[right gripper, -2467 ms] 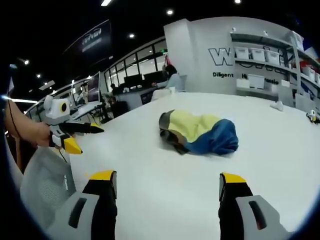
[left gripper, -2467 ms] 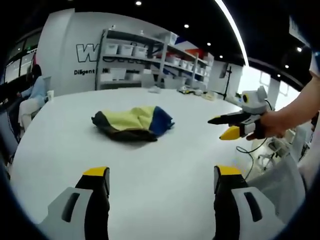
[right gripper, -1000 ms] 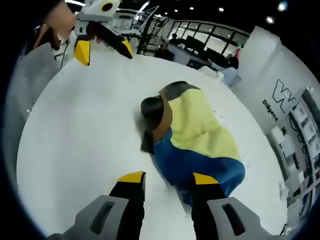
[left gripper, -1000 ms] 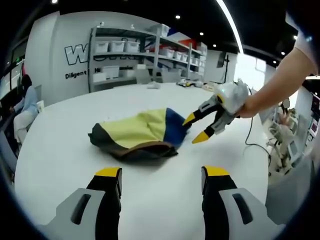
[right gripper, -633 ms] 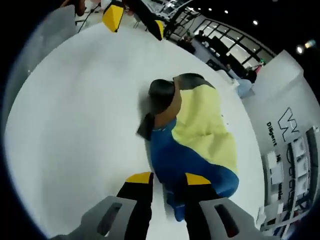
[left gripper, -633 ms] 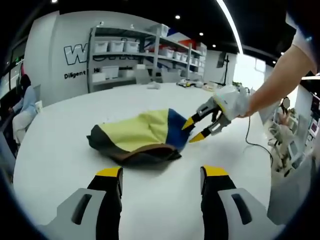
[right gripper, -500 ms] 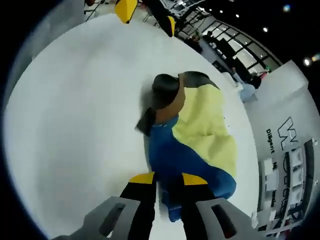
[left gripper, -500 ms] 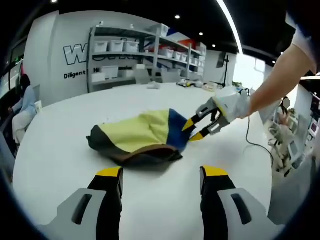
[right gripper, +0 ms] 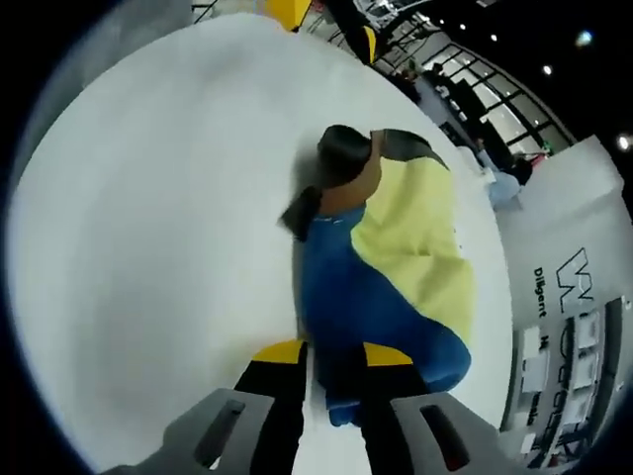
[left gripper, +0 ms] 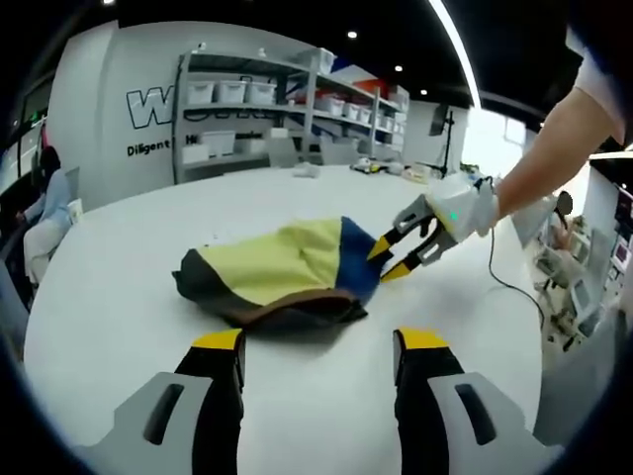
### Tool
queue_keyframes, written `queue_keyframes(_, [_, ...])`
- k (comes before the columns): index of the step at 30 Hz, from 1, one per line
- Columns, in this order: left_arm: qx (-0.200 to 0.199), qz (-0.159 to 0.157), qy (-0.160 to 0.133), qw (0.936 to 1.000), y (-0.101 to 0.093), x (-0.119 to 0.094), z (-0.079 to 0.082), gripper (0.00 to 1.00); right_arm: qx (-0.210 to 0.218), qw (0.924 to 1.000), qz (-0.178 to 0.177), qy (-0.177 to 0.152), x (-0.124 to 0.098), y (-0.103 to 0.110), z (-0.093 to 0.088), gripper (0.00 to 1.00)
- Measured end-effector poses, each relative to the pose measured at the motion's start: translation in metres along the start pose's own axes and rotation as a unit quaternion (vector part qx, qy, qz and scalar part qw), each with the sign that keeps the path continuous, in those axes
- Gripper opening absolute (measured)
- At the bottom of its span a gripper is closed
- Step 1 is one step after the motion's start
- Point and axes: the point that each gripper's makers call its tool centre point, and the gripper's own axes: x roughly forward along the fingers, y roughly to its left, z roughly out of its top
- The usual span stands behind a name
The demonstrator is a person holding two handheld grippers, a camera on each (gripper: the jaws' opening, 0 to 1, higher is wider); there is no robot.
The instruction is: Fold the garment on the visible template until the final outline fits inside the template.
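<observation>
A crumpled garment [left gripper: 280,272] in yellow, blue, black and brown lies in a heap on the white table [left gripper: 119,257]. My left gripper [left gripper: 320,344] hovers open just short of its near side, nothing between the jaws. From the right, my right gripper [left gripper: 388,258] reaches the heap's blue end, its yellow tips pinching the blue cloth. In the right gripper view the garment [right gripper: 396,247] stretches away from my right gripper [right gripper: 334,356], whose jaws stand narrow with blue fabric between them. The left gripper [right gripper: 328,28] shows at the top edge.
A person's arm [left gripper: 554,129] holds the right gripper. Shelves with white bins [left gripper: 287,99] stand behind the table, and a seated person [left gripper: 45,198] is at the far left. A cable [left gripper: 506,287] trails near the table's right edge.
The right gripper swung in from the side to the garment's blue end and narrowed its jaws onto the cloth. The left gripper came closer to the heap and stayed open.
</observation>
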Motion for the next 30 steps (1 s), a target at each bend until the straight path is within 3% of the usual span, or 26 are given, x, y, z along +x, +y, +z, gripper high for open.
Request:
queue_keyframes(11, [0.000,0.004,-0.003,1.0000,0.002,-0.001,0.002,0.57,-0.074,0.9972,0.004,0.007,0.010,-0.003,0.010,0.10])
queue_keyframes(13, [0.000,0.006,-0.003,1.0000,0.003,-0.002,0.002,0.57,-0.056,0.9984,-0.001,-0.012,0.010,-0.005,0.017,0.09])
queue_keyframes(18, [0.001,0.007,-0.001,1.0000,0.005,-0.002,0.001,0.57,-0.082,0.9965,0.008,-0.016,0.014,-0.002,0.025,0.13])
queue_keyframes(22, [0.002,0.007,-0.001,1.0000,0.006,-0.001,0.001,0.57,-0.099,0.9949,0.010,-0.015,0.016,-0.004,0.030,0.08])
queue_keyframes(24, [0.002,0.007,-0.001,1.0000,0.007,-0.001,0.002,0.57,-0.077,0.9967,0.003,-0.024,0.014,-0.010,0.034,0.00])
queue_keyframes(30, [0.004,0.006,-0.002,1.0000,0.009,-0.001,0.004,0.56,0.000,0.9972,-0.018,-0.073,-0.002,-0.028,0.048,0.00])
